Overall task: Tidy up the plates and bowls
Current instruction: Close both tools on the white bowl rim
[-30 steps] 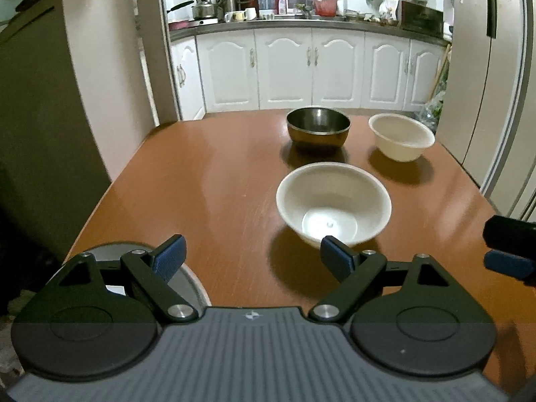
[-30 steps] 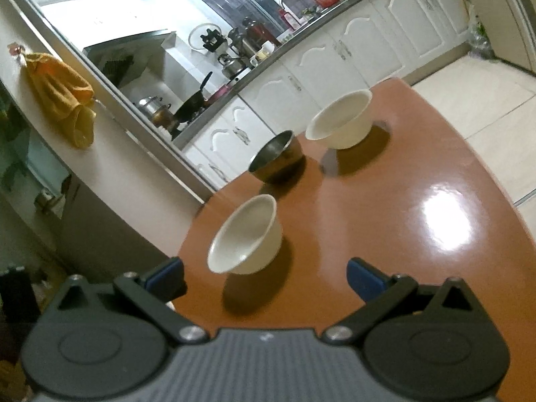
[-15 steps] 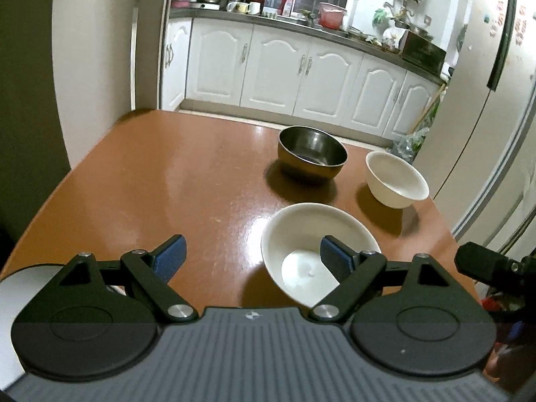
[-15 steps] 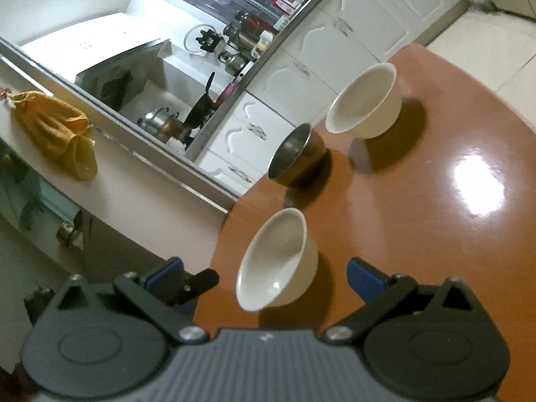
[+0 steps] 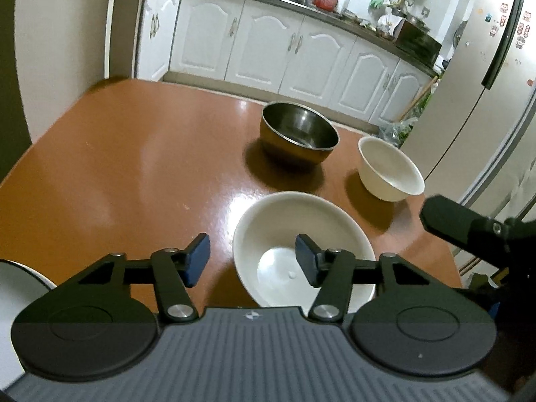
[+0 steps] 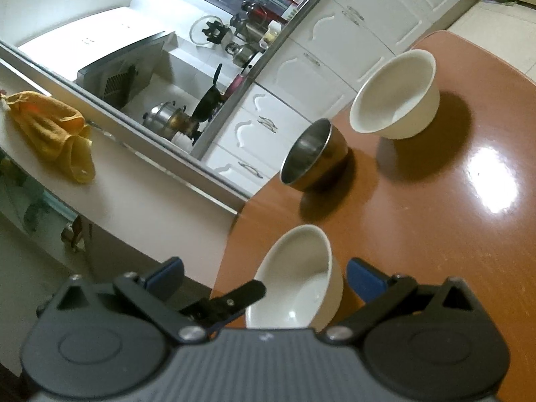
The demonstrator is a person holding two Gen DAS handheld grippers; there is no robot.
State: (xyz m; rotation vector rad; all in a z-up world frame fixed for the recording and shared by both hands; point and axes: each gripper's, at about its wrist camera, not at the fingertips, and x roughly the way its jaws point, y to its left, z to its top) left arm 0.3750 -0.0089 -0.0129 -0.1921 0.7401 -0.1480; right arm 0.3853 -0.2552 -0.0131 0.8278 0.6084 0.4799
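Between our left gripper's (image 5: 252,257) blue pads sits the near rim of the large white bowl (image 5: 301,221): the left pad (image 5: 197,259) hangs outside the wall over bare brown counter (image 5: 134,174), the right pad (image 5: 306,259) over the bowl's inside. The jaws have just been closing, yet a gap still shows on either side of the rim, so they are open around it and not pressing. Beyond these jaws stands a stainless steel bowl (image 5: 298,132), and to its right, closer to the counter's edge, a smaller white bowl (image 5: 390,169); all three sit apart from one another. At the far left, beside the left pad's arm, a white rounded edge (image 5: 20,274) shows, too cropped to name.

In the right wrist view, our right gripper (image 6: 264,273) has its jaws wide open, holding nothing. The large white bowl (image 6: 301,274) lies between them, and one black finger (image 6: 241,296) of the left gripper reaches toward its rim. Further out stand the steel bowl (image 6: 311,154) and the smaller white bowl (image 6: 398,93). Past the counter run white kitchen cabinets (image 5: 268,43).
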